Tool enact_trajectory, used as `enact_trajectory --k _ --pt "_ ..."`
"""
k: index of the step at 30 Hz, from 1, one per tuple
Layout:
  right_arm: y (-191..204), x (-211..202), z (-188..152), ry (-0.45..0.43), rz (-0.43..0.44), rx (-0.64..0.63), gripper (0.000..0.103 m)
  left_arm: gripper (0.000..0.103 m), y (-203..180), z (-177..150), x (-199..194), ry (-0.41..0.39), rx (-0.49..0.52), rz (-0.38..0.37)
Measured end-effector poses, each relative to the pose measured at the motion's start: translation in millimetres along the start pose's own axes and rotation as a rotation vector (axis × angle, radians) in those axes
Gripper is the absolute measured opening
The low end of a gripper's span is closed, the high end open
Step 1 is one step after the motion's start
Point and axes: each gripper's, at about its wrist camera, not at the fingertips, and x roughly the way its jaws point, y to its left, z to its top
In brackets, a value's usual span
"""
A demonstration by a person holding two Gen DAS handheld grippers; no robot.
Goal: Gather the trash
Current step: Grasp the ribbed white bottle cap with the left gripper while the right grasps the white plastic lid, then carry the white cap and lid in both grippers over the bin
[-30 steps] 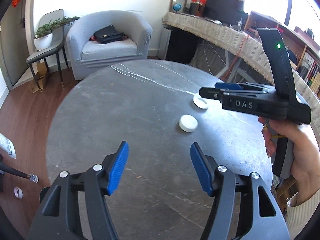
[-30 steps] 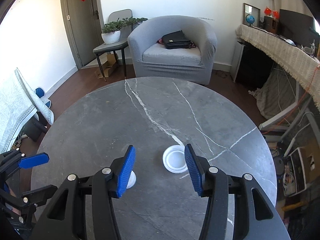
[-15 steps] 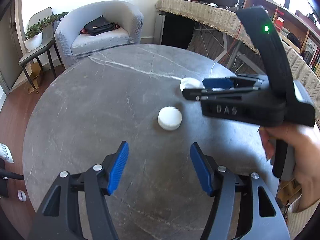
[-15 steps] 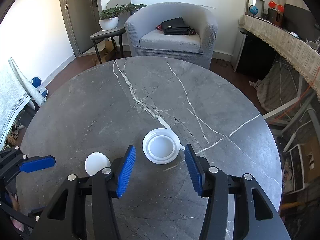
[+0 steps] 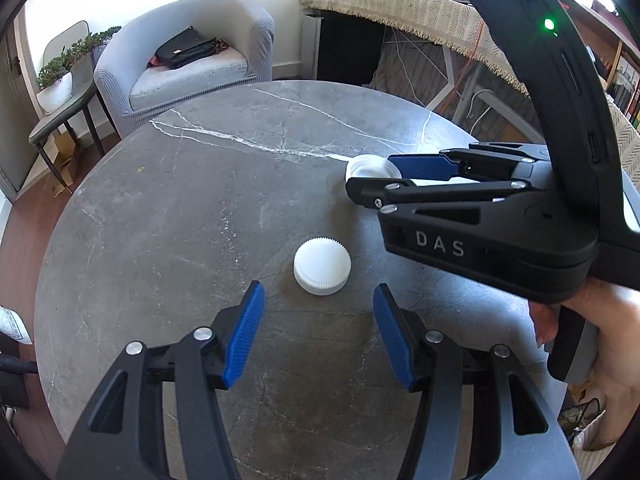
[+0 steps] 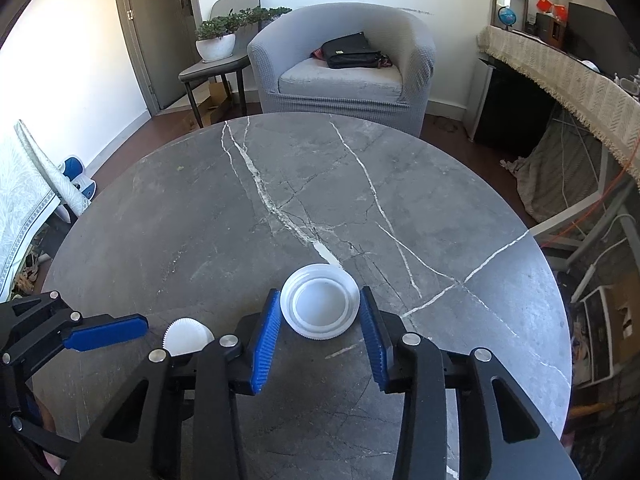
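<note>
Right gripper [image 6: 320,332] closing around upturned lid [image 6: 319,306] (contact unclear), ribbed cap [image 6: 188,340] half hidden, left gripper [image 5: 316,336] spread

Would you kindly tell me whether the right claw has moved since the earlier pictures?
Yes: the right claw has advanced over the marble table, now straddling the upturned white lid, jaws just closing.

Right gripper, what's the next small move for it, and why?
Probably finish closing. The right gripper has just been closing, and its blue pads already flank the upturned white lid on the table, seemingly just short of its rim.
</note>
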Motion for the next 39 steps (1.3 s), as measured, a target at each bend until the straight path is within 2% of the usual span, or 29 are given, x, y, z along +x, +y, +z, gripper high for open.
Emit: enact_trajectory --k 13,18,30,39 --pt "-9 -17 2 -0.050 0.036 0.046 0.039 0.049 -7 11 9 -0.014 0.007 0.051" --pt "-9 -18 2 -0.050 0.039 0.045 0.039 0.032 -9 16 12 -0.015 0.017 0.052" --pt "4 -40 2 -0.081 0.076 0.051 0.040 0.032 9 1 -13 -0.053 -0.045 0.047" --pt "46 -45 3 -0.078 0.106 0.005 0.040 0.032 45 -24 -52 -0.090 -0.105 0.075"
